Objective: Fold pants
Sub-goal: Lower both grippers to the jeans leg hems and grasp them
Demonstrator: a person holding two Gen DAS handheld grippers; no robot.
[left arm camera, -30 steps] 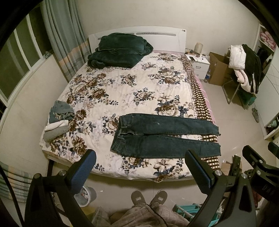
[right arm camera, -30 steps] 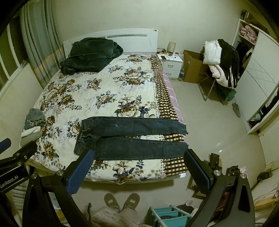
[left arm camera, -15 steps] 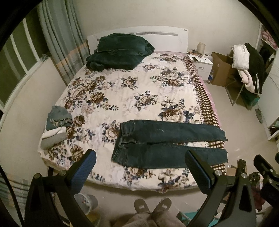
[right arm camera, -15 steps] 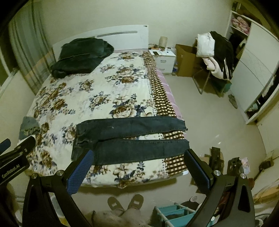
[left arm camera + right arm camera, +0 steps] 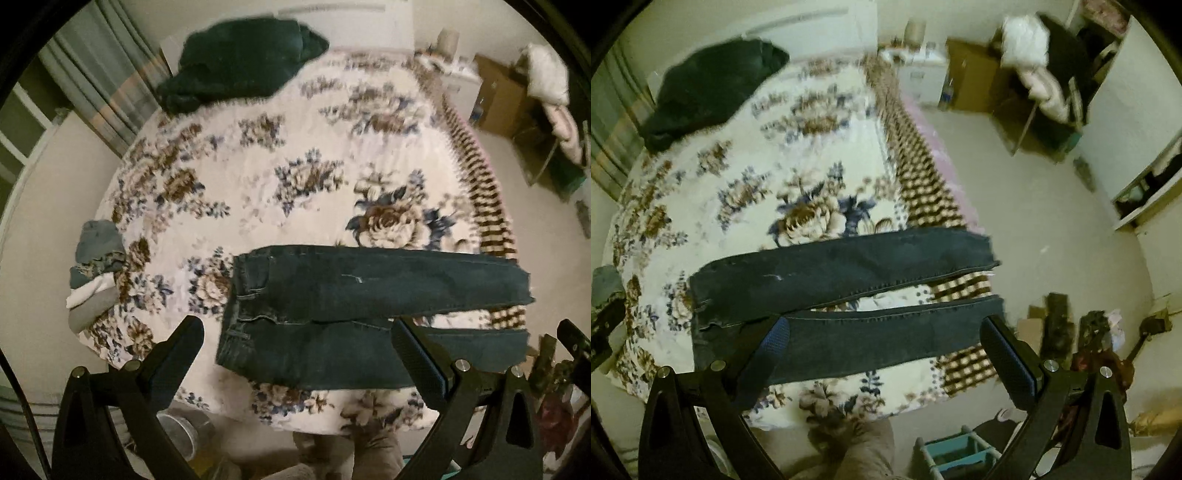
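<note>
Dark blue jeans lie flat across the foot of the bed, waist to the left, both legs stretched right to the bed's edge; they also show in the right wrist view. My left gripper is open and empty, above the waist and near leg. My right gripper is open and empty, above the near leg. Neither touches the jeans.
A dark green blanket lies at the headboard. A small pile of folded clothes sits at the bed's left edge. A chair with clothes, a cardboard box, a nightstand and floor clutter are at right.
Both grippers have moved forward and down toward the bed; the jeans now fill more of both views. The jeans have not moved. Both grippers stay open.
</note>
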